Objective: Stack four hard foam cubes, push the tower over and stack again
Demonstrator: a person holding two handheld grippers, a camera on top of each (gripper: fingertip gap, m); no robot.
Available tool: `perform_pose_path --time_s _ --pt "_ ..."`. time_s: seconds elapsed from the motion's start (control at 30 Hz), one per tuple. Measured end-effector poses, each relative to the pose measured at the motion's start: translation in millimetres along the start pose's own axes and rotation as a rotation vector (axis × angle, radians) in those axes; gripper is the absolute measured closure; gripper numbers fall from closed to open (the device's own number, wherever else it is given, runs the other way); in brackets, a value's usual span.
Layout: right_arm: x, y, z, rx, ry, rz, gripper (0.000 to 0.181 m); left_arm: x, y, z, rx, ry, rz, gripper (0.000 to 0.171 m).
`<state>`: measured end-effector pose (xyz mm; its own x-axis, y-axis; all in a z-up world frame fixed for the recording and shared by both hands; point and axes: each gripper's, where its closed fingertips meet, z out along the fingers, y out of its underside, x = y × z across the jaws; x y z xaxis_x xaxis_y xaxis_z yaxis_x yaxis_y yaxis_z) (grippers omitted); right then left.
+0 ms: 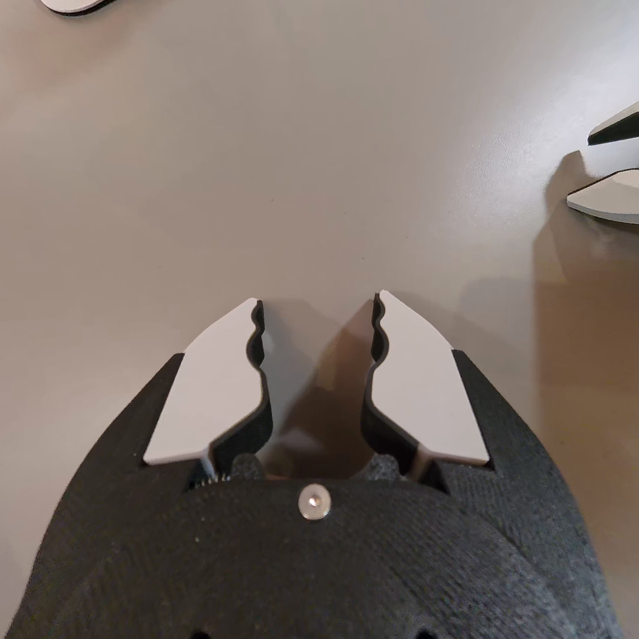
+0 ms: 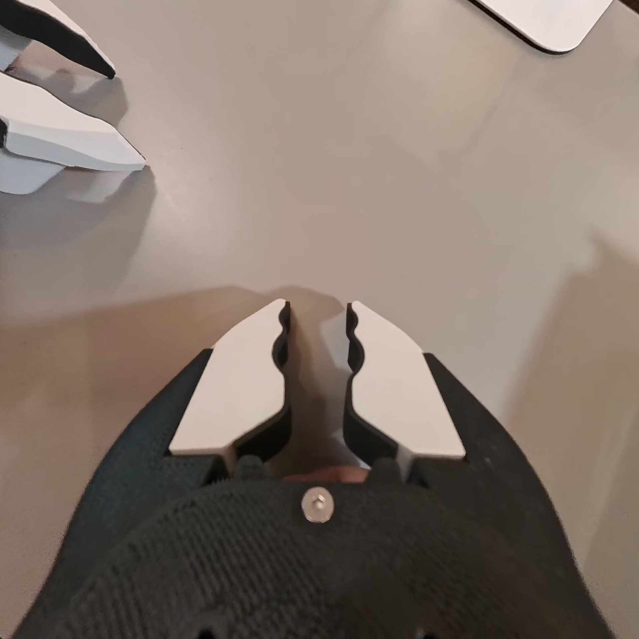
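No foam cube shows in either view. My left gripper [image 1: 318,301] hangs low over the bare grey-beige table [image 1: 311,155]; it is open and holds nothing. My right gripper [image 2: 318,304] is also open and empty, with a narrower gap between its fingers. In the left wrist view the right gripper [image 1: 579,172] comes in at the right edge, its tips close to the table. In the right wrist view the left gripper [image 2: 128,120] shows at the upper left, jaws apart.
A flat white slab with a dark rim and rounded corner lies at the far edge of the table, top left in the left wrist view [image 1: 76,5] and top right in the right wrist view [image 2: 543,24]. Gripper shadows fall on the table [image 2: 380,173].
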<state>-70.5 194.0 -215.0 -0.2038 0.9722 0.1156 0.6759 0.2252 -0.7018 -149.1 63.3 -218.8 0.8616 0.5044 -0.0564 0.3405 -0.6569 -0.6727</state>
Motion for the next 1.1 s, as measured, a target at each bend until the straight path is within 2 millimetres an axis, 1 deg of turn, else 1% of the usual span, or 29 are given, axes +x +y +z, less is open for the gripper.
perform_pose_path --time_s 0.2,0.27,0.33,0.43,0.63,0.73,0.93,1.1 --pt "1.8 2.8 0.1 -0.013 -0.058 0.09 0.144 0.2 0.3 0.0 -0.002 0.003 -0.006 0.109" --pt "-1.4 2.5 -0.6 -0.01 -0.089 0.09 0.138 0.4 0.3 -0.2 -0.002 0.002 -0.005 0.11" --pt "-2.6 2.9 -0.4 -0.013 -0.075 0.065 0.137 0.8 0.2 -0.3 -0.001 0.001 -0.001 0.111" --pt "-3.8 2.4 -0.7 -0.009 -0.07 0.048 0.139 0.9 0.1 -0.3 0.0 0.0 0.0 0.111" --pt "-2.8 2.8 -0.5 -0.012 -0.075 0.062 0.137 0.3 0.2 -0.3 0.0 -0.002 0.0 0.11" --pt "-4.9 2.5 -0.8 -0.01 -0.081 0.049 0.141 0.1 -0.2 -0.4 0.001 -0.006 0.005 0.11" --pt "-5.4 3.0 -1.0 -0.011 -0.091 0.049 0.141 0.4 -0.5 -0.3 -0.004 -0.006 -0.002 0.11" --pt "-8.0 3.0 -1.6 -0.009 -0.103 0.037 0.144 1.7 -1.0 -0.3 -0.002 -0.008 0.008 0.112"
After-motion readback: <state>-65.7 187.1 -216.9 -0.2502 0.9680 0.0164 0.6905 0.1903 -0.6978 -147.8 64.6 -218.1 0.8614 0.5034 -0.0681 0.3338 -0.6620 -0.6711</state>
